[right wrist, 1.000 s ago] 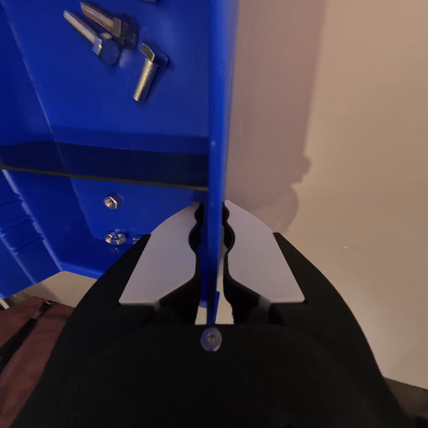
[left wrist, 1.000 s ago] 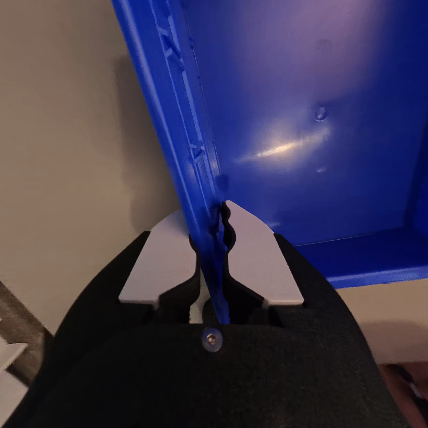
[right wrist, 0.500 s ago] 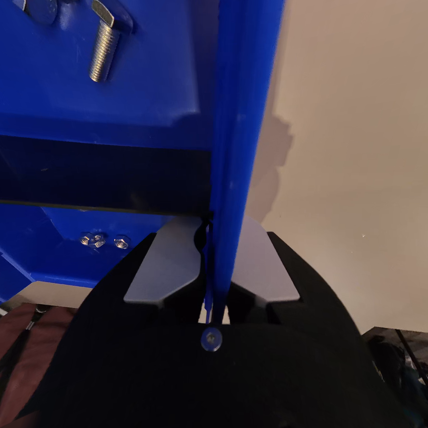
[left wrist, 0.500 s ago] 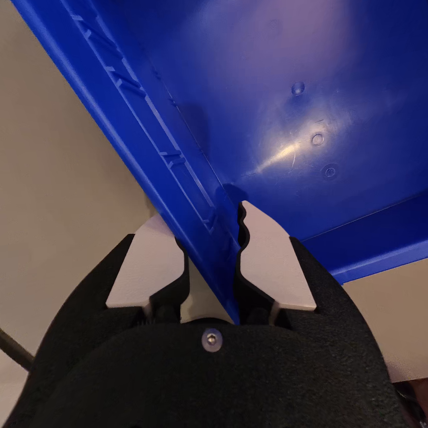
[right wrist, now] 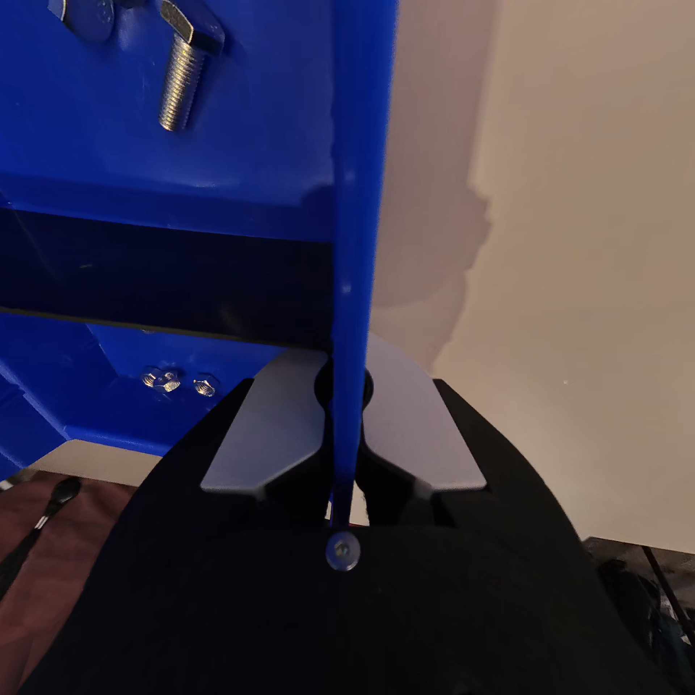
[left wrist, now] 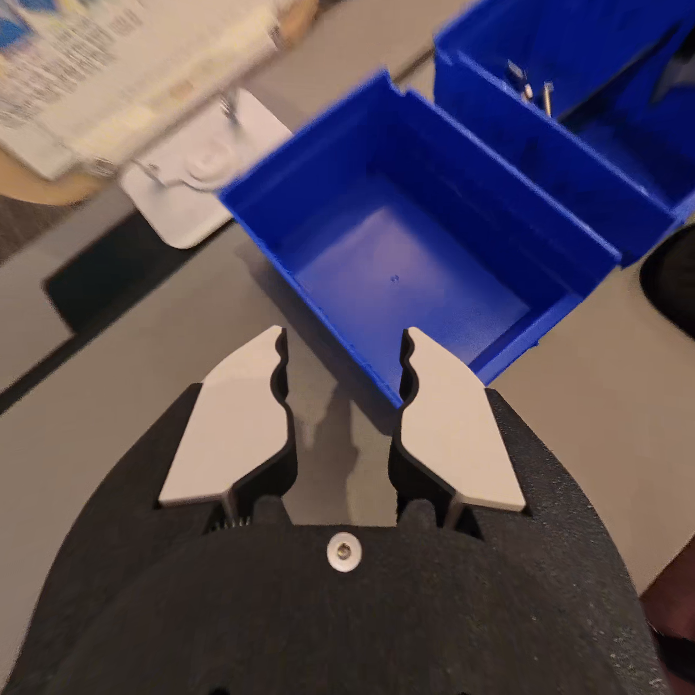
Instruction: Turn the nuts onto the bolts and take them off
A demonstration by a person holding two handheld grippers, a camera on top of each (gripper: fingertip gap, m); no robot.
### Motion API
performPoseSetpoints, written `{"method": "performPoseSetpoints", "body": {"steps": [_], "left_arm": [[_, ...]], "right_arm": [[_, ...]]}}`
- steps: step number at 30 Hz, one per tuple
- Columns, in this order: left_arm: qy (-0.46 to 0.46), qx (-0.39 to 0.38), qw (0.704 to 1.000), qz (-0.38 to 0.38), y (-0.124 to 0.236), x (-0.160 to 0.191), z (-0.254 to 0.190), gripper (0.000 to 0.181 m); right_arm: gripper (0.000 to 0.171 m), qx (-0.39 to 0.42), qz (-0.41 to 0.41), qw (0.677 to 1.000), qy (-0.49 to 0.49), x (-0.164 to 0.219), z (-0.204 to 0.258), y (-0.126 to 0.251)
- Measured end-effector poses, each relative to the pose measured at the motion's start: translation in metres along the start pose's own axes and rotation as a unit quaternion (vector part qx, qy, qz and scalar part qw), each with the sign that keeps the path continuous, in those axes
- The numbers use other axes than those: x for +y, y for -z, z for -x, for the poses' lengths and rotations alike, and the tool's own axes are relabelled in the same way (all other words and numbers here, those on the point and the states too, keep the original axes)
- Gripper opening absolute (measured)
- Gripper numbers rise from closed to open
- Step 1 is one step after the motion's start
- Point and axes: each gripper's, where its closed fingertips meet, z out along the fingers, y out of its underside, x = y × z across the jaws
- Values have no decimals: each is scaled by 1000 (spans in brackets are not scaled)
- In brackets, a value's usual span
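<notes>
In the left wrist view my left gripper (left wrist: 344,333) is open and empty, held above the table just short of the near corner of an empty blue bin (left wrist: 395,244). A second blue bin (left wrist: 564,124) stands behind it to the right with bolts (left wrist: 547,96) inside. In the right wrist view my right gripper (right wrist: 348,361) is shut on that bin's side wall (right wrist: 353,188). A threaded bolt (right wrist: 180,86) lies in the far compartment. Three small nuts (right wrist: 169,380) lie in the near one, past a black divider (right wrist: 169,278).
A beige table top (left wrist: 113,395) lies under both bins. A white block (left wrist: 195,180) and blurred printed paper (left wrist: 94,75) sit at the far left. A black gap (left wrist: 109,274) cuts into the table at left. A dark shape (left wrist: 673,286) shows at the right edge. My right gripper is the nearer one to the dark shape (left wrist: 673,286): about 25 cm, against 35 cm.
My left gripper has let go of the blue bin's wall, opened and drawn back from it. My right gripper stays shut on its bin wall and sits a little closer in.
</notes>
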Motion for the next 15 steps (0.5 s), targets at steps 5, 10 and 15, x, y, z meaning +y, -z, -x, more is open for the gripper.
{"method": "performPoseSetpoints", "body": {"steps": [5,10,15], "left_arm": [[39,-73,993,-86,68,-2,56,53],[69,-103,986,-108,90,10,89,52],[81,-134,982,-108,91,15,109,53]], "right_arm": [[4,29,-7,1000,5,11,-13,23],[5,17,-28,999,-8,15,-5,68],[5,63,-61,996,10,2,22,132]]}}
